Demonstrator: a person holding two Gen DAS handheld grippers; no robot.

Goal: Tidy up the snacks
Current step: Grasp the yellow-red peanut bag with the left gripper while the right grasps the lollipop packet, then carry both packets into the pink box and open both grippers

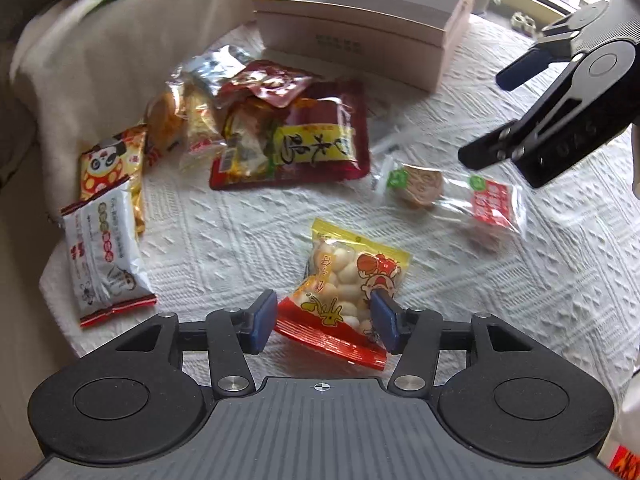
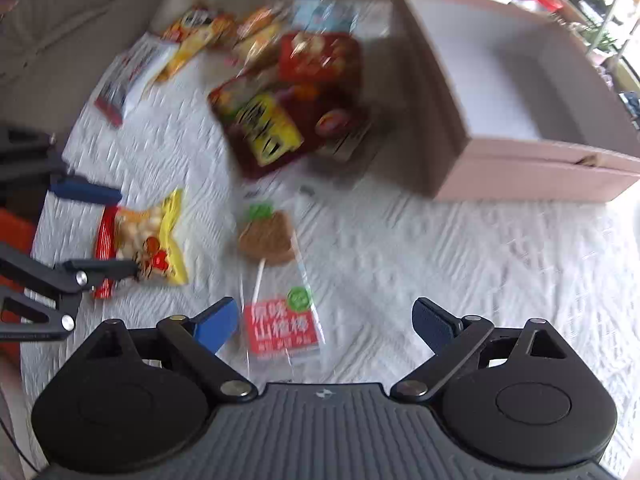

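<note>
Left tool [image 1: 324, 322] spread wide, straddling the near end of the yellow puff packet [image 1: 350, 290], holding nothing yet. Best to lower until both pads flank the red sealed edge, then close on the crimp, not the puffed middle, so the contents stay whole and the film does not slip. Large characters on that packet, upside down from here; not confidently readable.

Right tool [image 2: 324, 322] likewise wide and empty, poised above the clear-wrapped lollipop snack [image 2: 276, 280] lying flat on the white quilted table [image 2: 440, 260]. Should grip the flat label end. Red label there reads 原味山楂棒, beneath a round green sticker.

Farther off, a heap of packets: a dark red bag [image 1: 316, 140] with a yellow panel, script too blurred to read; a panda-printed packet [image 1: 112, 164] at left. Beyond, the pink box [image 1: 360, 20] stands open and looks empty, the likely destination.
</note>
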